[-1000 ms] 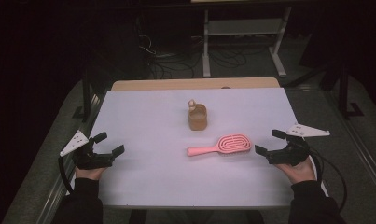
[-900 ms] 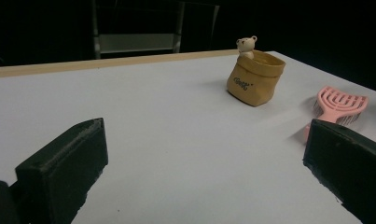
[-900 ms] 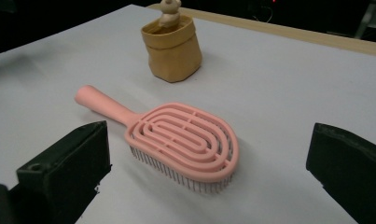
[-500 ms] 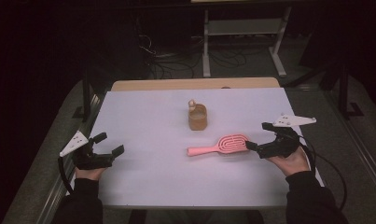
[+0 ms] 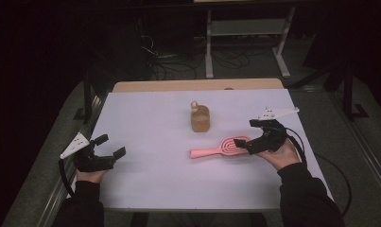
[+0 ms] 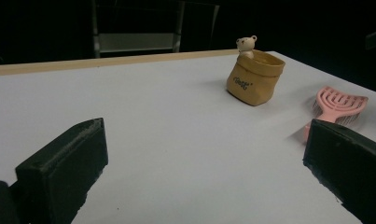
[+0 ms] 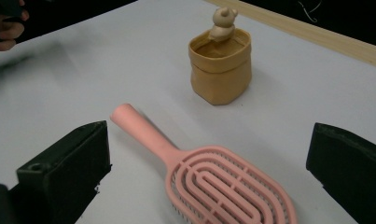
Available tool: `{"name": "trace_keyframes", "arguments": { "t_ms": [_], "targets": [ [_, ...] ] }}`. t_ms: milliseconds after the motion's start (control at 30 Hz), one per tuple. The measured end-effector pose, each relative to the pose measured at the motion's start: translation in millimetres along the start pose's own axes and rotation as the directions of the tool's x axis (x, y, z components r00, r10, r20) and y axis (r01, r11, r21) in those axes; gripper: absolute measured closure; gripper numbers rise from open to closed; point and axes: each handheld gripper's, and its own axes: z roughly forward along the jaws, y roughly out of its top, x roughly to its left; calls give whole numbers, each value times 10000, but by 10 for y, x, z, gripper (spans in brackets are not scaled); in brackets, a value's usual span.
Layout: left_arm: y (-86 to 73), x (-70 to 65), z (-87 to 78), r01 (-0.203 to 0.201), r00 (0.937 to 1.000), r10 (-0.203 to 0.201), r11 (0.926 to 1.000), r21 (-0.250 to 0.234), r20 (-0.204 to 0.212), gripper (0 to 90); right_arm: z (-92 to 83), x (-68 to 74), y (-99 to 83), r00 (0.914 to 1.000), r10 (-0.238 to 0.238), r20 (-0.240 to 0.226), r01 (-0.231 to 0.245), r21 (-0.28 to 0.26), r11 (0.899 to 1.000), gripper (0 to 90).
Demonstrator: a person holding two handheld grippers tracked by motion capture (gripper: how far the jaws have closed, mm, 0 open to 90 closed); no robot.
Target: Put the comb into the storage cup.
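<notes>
A pink hairbrush (image 5: 221, 148) lies flat on the white table (image 5: 150, 123), handle pointing left. Its slotted head (image 7: 230, 186) sits between the wide-apart jaws of my right gripper (image 5: 249, 134), which is open and hovers at the head's right end. A small tan pouch (image 5: 200, 118) with a little bear figure on its rim stands upright behind the brush (image 6: 337, 101). The pouch (image 6: 255, 77) is far ahead of my left gripper (image 5: 110, 145), which is open and empty near the table's left front. The pouch (image 7: 219, 72) stands beyond the brush handle.
A wooden strip (image 5: 197, 85) runs along the table's far edge. Beyond it stand a white metal frame (image 5: 245, 33) and cables on the dark floor. Bare white tabletop stretches between the two grippers.
My right gripper has moved left and forward until its jaws straddle the head of the hairbrush. The left gripper, brush and pouch have stayed put.
</notes>
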Motion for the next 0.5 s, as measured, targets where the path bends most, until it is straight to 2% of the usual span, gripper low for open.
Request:
{"name": "trace_keyframes", "arguments": {
  "t_ms": [500],
  "targets": [
    [-3,0,-5,31,10000,-31,10000,-30,-39,0,197,63,163,9996,-201,-198,202,49,9998,0]
  ]
}}
